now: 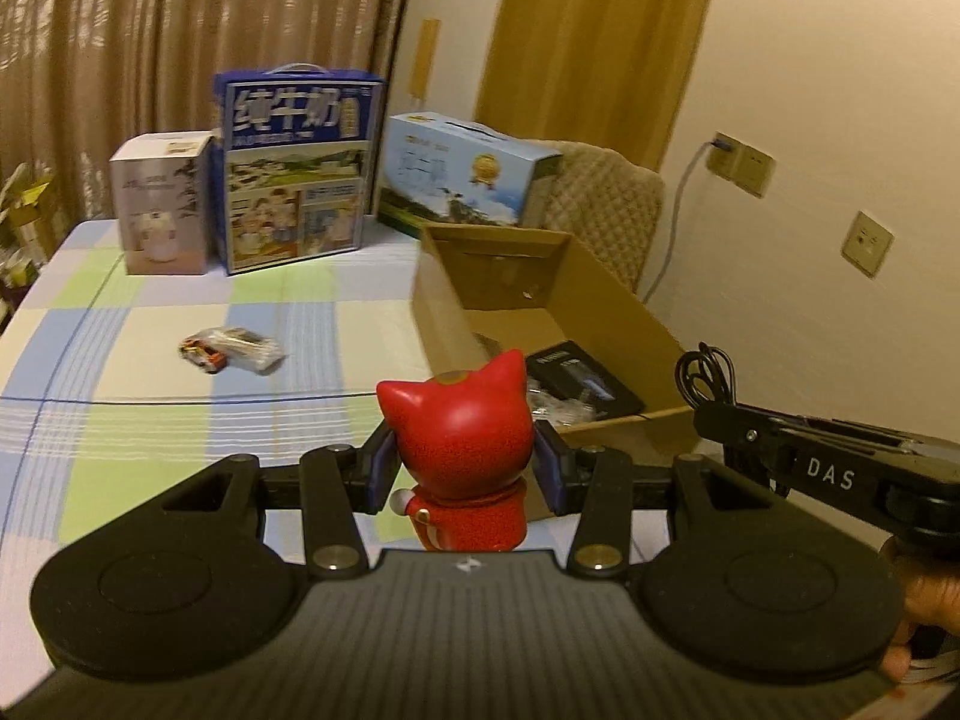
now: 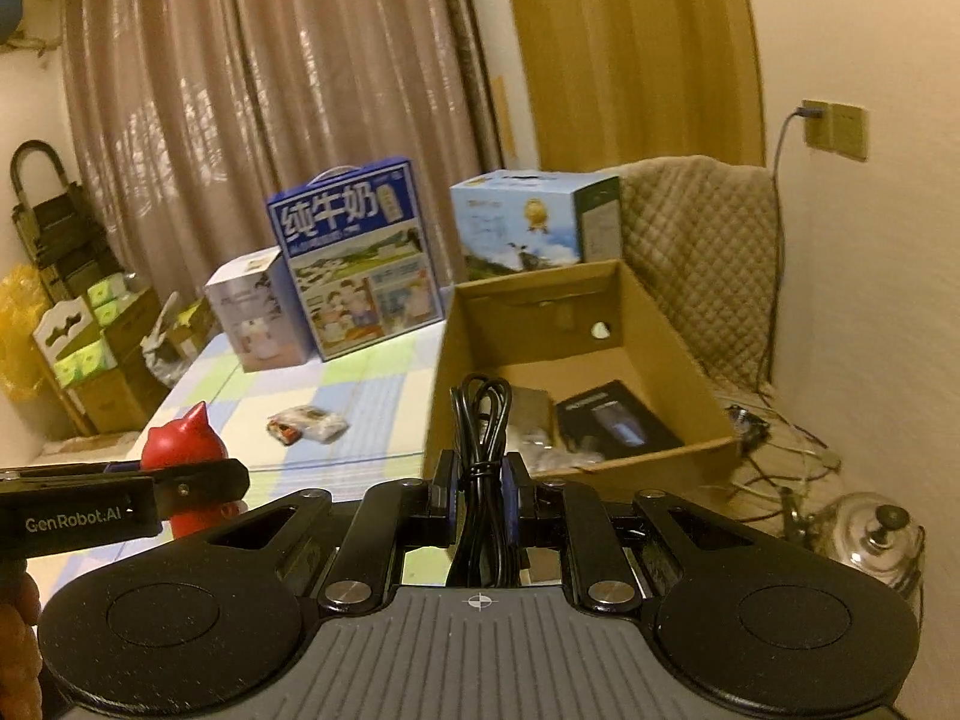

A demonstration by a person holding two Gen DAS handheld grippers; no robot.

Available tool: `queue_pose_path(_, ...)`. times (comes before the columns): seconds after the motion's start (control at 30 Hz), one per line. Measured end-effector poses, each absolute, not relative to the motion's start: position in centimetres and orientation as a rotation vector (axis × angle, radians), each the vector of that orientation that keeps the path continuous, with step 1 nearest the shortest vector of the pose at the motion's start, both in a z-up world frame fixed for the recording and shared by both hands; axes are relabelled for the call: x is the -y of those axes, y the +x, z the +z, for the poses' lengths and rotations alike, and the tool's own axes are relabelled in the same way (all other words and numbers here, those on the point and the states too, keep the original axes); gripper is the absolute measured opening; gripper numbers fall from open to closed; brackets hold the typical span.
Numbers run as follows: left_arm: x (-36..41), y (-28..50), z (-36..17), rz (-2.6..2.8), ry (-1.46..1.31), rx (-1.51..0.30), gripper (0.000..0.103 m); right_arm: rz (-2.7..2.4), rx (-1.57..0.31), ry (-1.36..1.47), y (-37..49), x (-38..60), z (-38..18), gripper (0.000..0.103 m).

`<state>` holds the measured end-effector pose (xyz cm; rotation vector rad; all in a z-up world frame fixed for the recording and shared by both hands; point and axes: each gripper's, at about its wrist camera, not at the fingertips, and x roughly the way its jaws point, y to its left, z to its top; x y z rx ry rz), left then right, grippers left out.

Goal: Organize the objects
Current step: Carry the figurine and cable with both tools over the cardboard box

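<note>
Red and shiny, the toy cat (image 1: 465, 420) stands upright with its pointy ears up, held on both sides of its head by the left gripper (image 1: 467, 462). It is smooth, hard and round. It hangs above the tabletop (image 1: 150, 360), just beside the near left corner of the cardboard box (image 1: 606, 300).

The black cord (image 2: 483, 450) is folded into a long bundle. Its long side points up and forward, and the right gripper (image 2: 482, 495) is clenched tight around its middle. The loops at the top stick out toward the box.

The box lies ahead and a bit to the right of both grippers. It is brown, open on top, with plain flat walls. The right gripper looks nearer to the opening, so I think the cord could go in first, and the cat would need to move right and over the wall. Inside the box there is a flat black package (image 2: 618, 420) and some small crinkly things I cannot make out.

Out on the checked cloth, a toy car in a clear bag (image 1: 231, 348) lies alone, well apart from the box. Far back stand a blue milk carton box (image 1: 297, 162), a light blue box (image 1: 462, 174) and a small white box (image 1: 162, 204), in front of the brown curtains (image 1: 180, 30).
</note>
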<state>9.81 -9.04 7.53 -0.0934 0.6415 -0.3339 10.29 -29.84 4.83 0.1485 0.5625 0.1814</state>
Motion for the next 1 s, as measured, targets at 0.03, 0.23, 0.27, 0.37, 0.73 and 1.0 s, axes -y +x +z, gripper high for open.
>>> queue_pose_path(0.03, 9.6, 9.8, 7.6, -0.342, -0.089, -0.643, 0.041, 0.177, -0.560, 0.151, 10.1, 30.3, 4.9, 0.011)
queue_pose_path(0.23, 12.2, 9.7, 7.5, -0.377, -0.064, -0.653, 0.041, 0.161, -0.553, 0.173, 9.7, 32.0, 5.0, 0.011)
queue_pose_path(0.27, 12.4, 9.7, 7.5, -0.381, -0.060, -0.656, 0.041, 0.159, -0.553, 0.177, 9.7, 32.1, 5.0, 0.011)
queue_pose_path(0.37, 13.1, 9.8, 7.4, -0.390, -0.052, -0.664, 0.041, 0.156, -0.552, 0.185, 9.7, 32.6, 5.0, 0.011)
queue_pose_path(0.73, 14.5, 10.4, 7.0, -0.404, -0.034, -0.680, 0.041, 0.144, -0.557, 0.202, 10.1, 33.7, 4.5, 0.011)
queue_pose_path(1.0, 15.0, 11.3, 6.5, -0.413, -0.036, -0.697, 0.041, 0.145, -0.563, 0.210, 10.7, 34.2, 4.1, 0.011)
